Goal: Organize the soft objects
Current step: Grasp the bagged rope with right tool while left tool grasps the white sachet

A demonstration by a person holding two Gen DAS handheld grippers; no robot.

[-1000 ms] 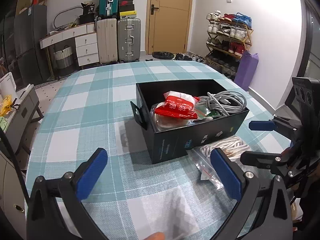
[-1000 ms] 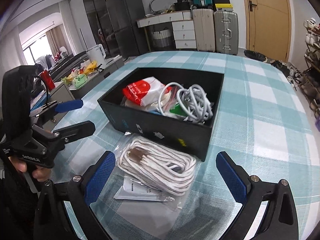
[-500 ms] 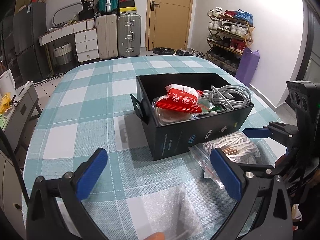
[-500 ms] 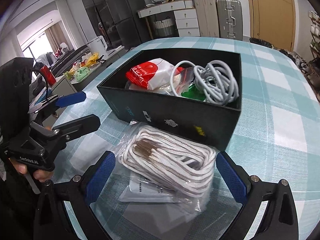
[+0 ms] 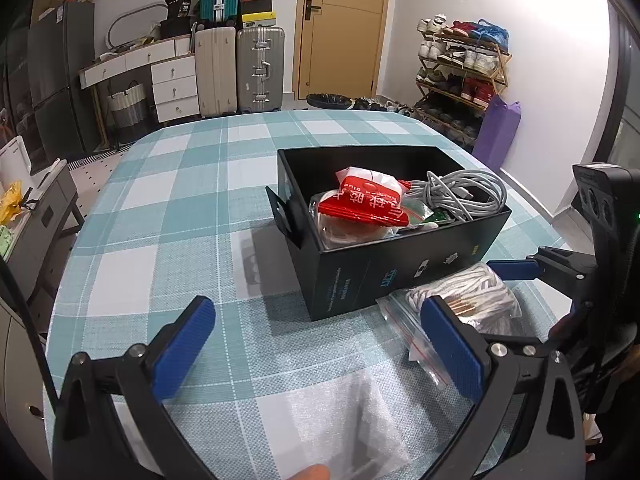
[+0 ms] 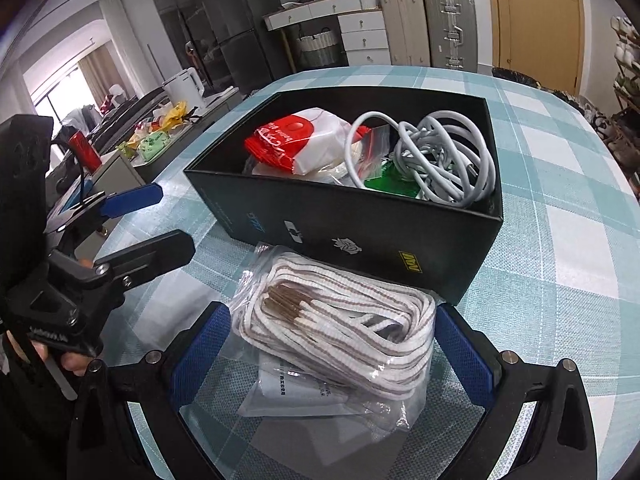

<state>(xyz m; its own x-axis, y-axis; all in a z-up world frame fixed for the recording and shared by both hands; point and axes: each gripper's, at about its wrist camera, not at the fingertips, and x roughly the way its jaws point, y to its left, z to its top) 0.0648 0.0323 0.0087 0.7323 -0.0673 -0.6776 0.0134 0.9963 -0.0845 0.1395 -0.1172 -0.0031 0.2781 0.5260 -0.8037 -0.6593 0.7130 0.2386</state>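
My left gripper hangs with its jaws spread wide over bare checked tablecloth, nothing between the blue pads. A fingertip shows at six o'clock in that view, under a pale patch of clear plastic on the cloth. Up at one o'clock from those jaws stands the black box, open on top. Inside it, a red and white packet lies toward the near end, and a coil of grey cable sits at its three o'clock side, touching it.

Seen from my right wrist, my left gripper sits at nine o'clock, held in a hand, well apart from the bag. My right gripper also has its jaws spread, one pad on each side of the clear zip bag holding the coiled white and brown striped cord. The left pad is just beside the bag's edge and the right pad just beside the cord's end; I cannot tell whether either touches. A white folded slip lies in the bag under the cord. The bag rests on the cloth with its far edge against the box's front wall, at twelve o'clock from my right jaws.
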